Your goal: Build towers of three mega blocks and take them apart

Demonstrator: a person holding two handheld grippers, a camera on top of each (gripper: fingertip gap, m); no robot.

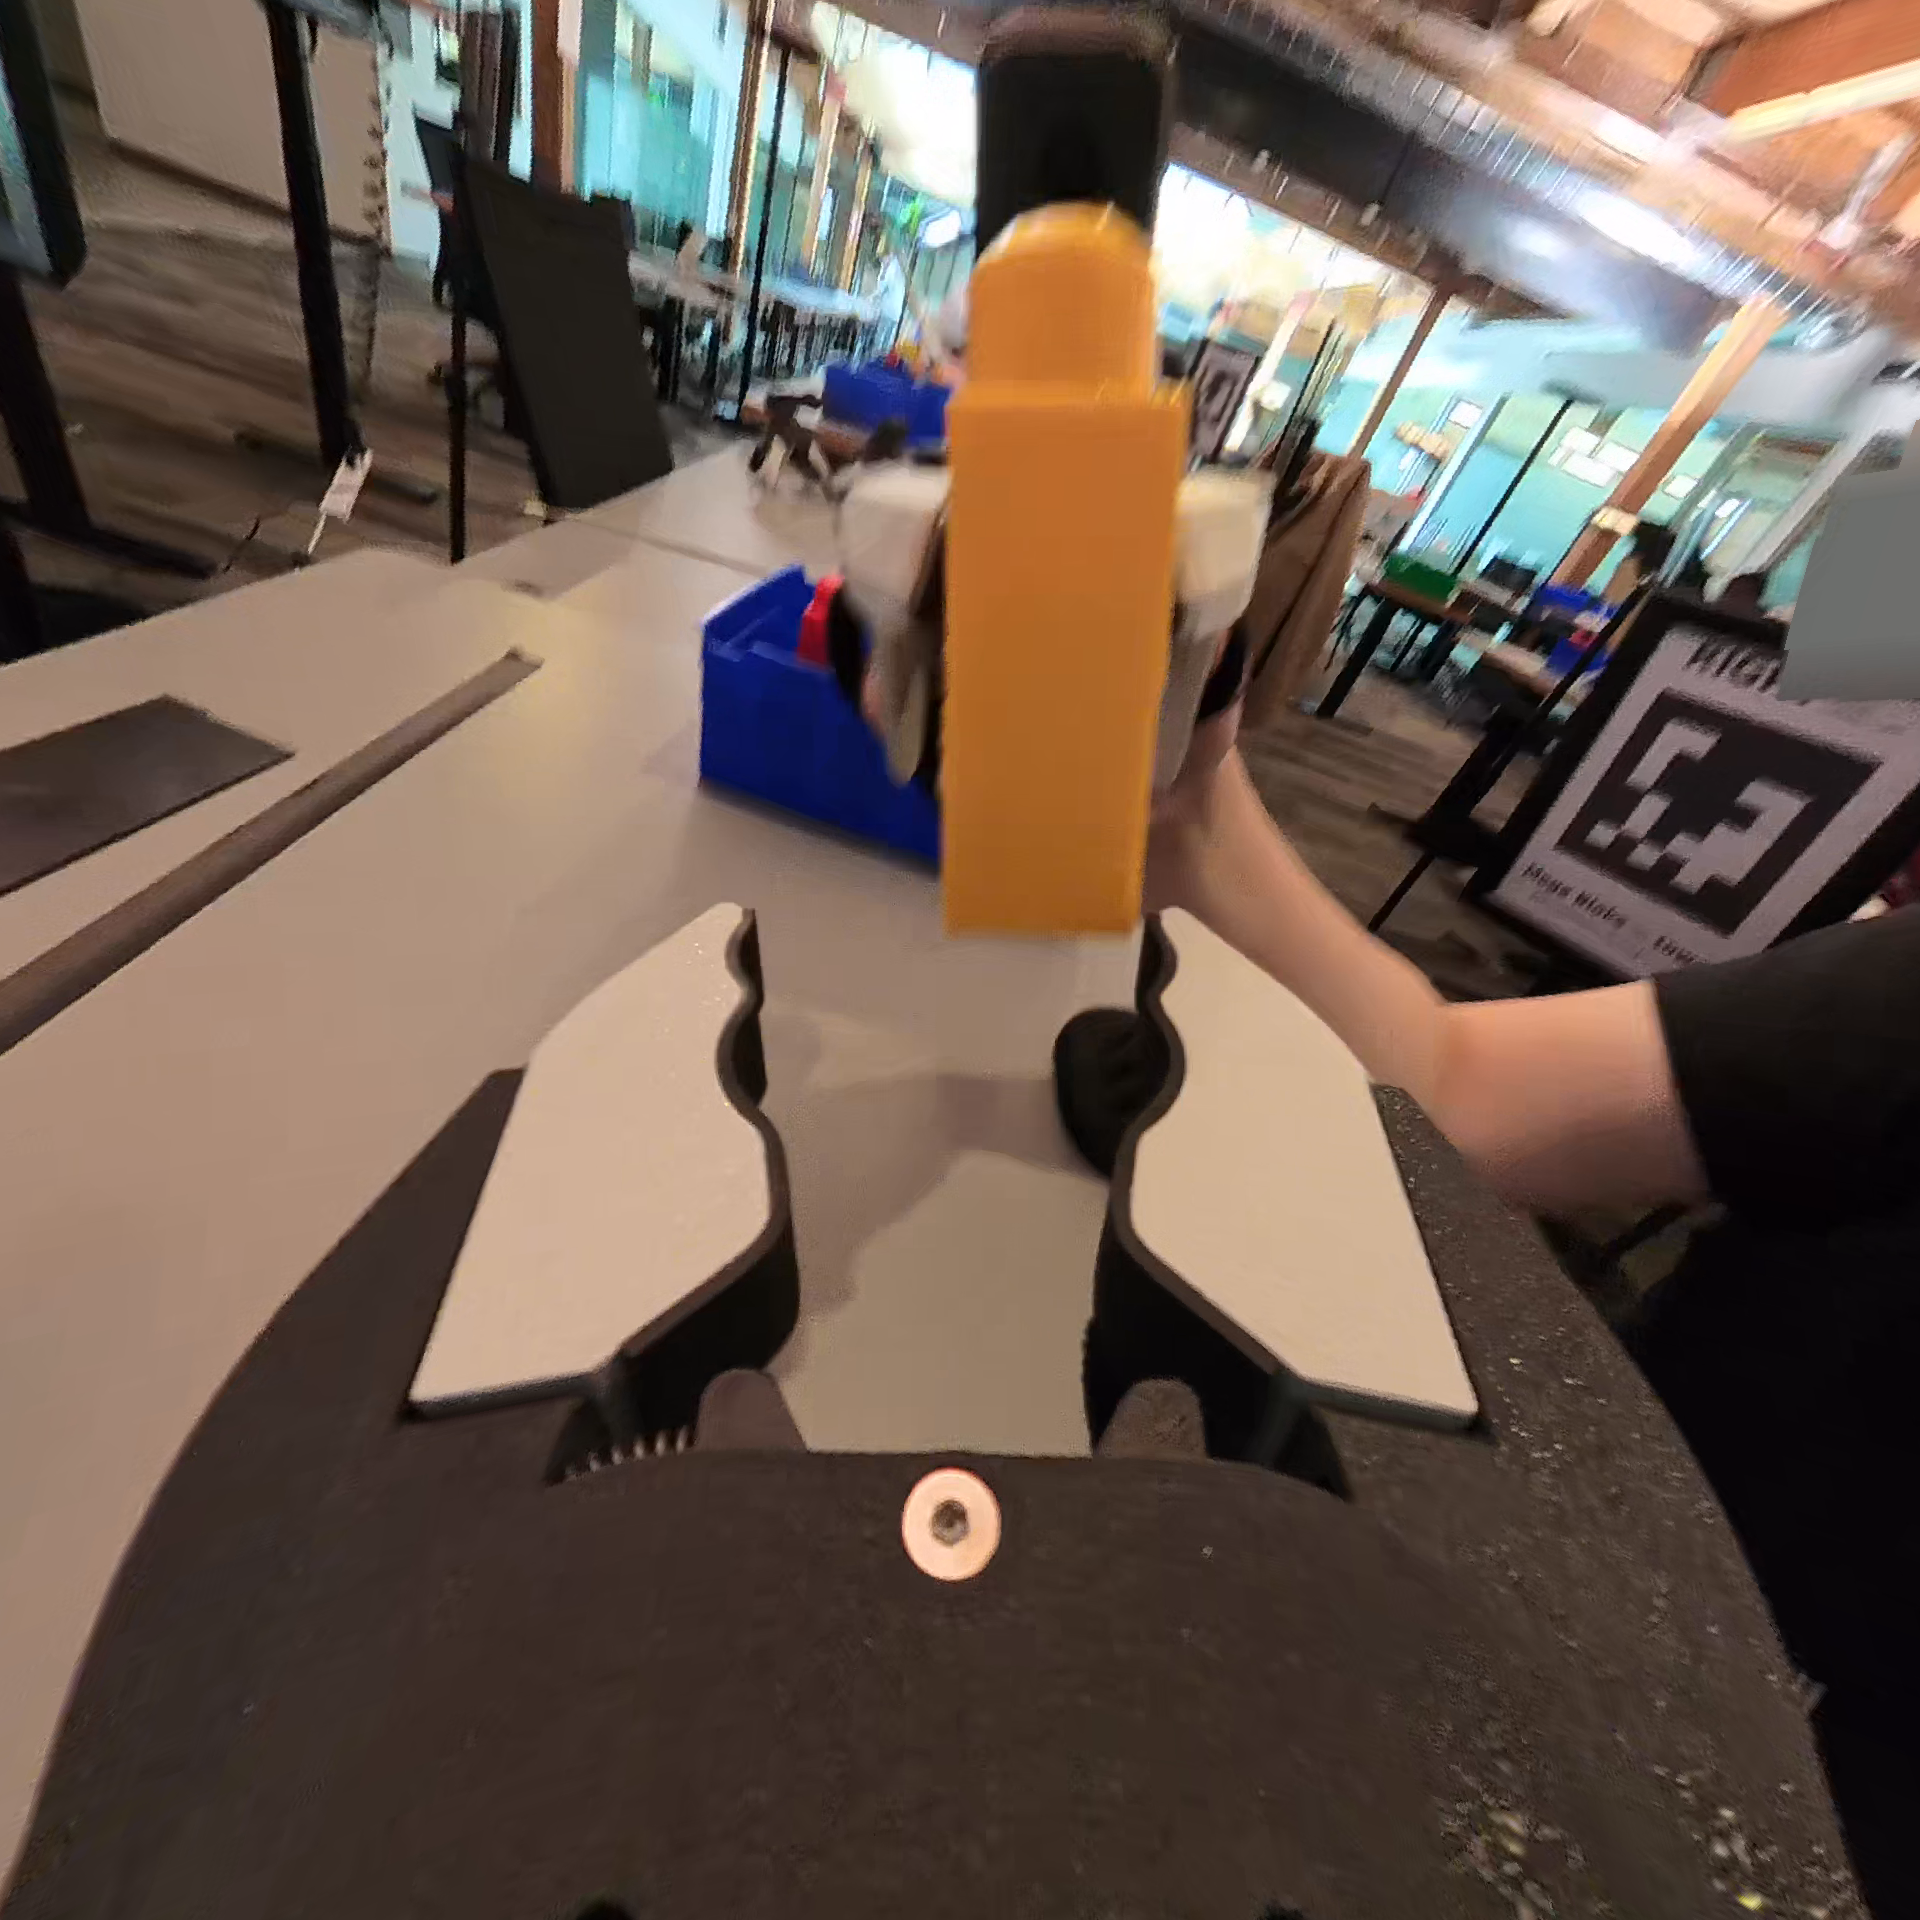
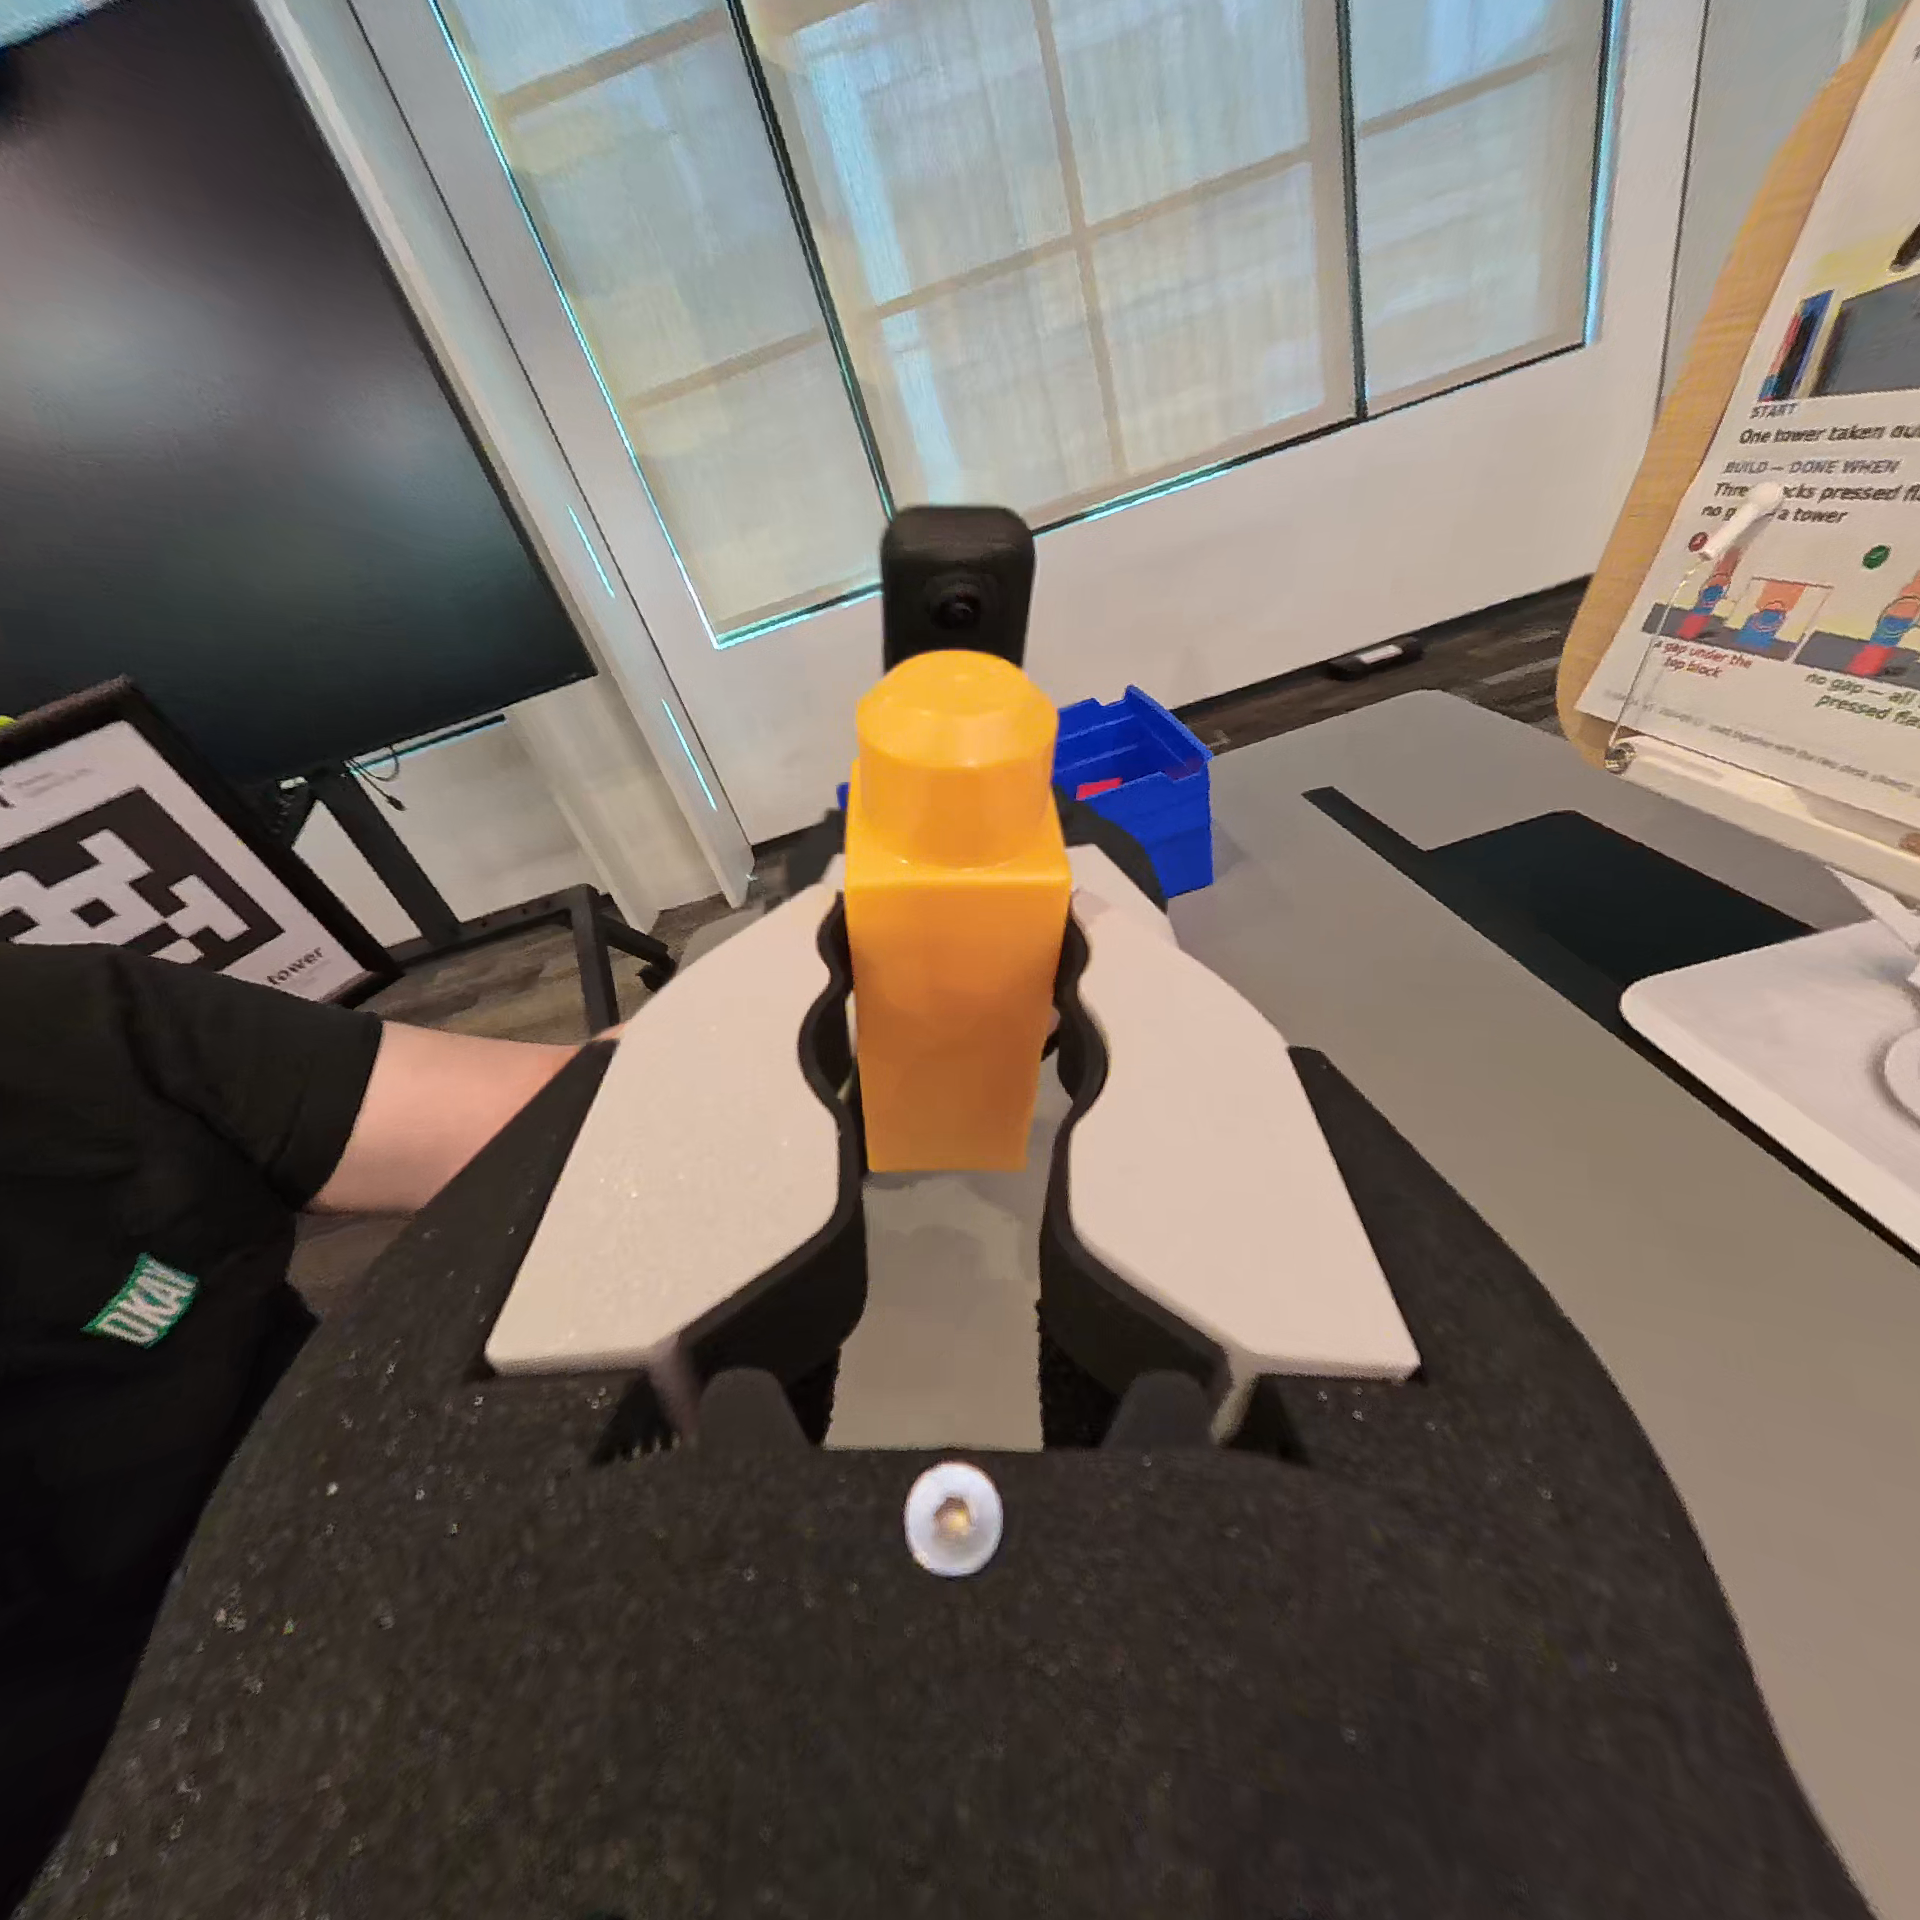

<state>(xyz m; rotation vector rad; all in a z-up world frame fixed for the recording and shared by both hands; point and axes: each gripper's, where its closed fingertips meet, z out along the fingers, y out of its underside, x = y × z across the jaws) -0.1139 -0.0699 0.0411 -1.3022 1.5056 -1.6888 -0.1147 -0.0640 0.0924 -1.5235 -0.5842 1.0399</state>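
An orange mega block [image 2: 951, 997] with one round stud stands upright between the pads of my right gripper [image 2: 956, 935], which is shut on its lower body above the grey table [image 2: 1455, 1039]. In the left wrist view the same orange block [image 1: 1060, 644] is blurred, gripped on both sides by the right gripper's white fingers [image 1: 888, 582]. My left gripper [image 1: 951, 935] is open and empty, its tips just below and in front of the block. The left gripper's black camera mount [image 2: 956, 592] faces me behind the block.
A blue bin [image 1: 800, 717] with a red block [image 1: 821, 623] stands on the table beyond the grippers; it also shows in the right wrist view [image 2: 1153, 800]. A black mat [image 2: 1621, 894], an instruction board [image 2: 1787, 520], a marker sign [image 1: 1714, 810] and a person's arm [image 1: 1351, 1018] are near. Left tips to right tips: about 5 cm.
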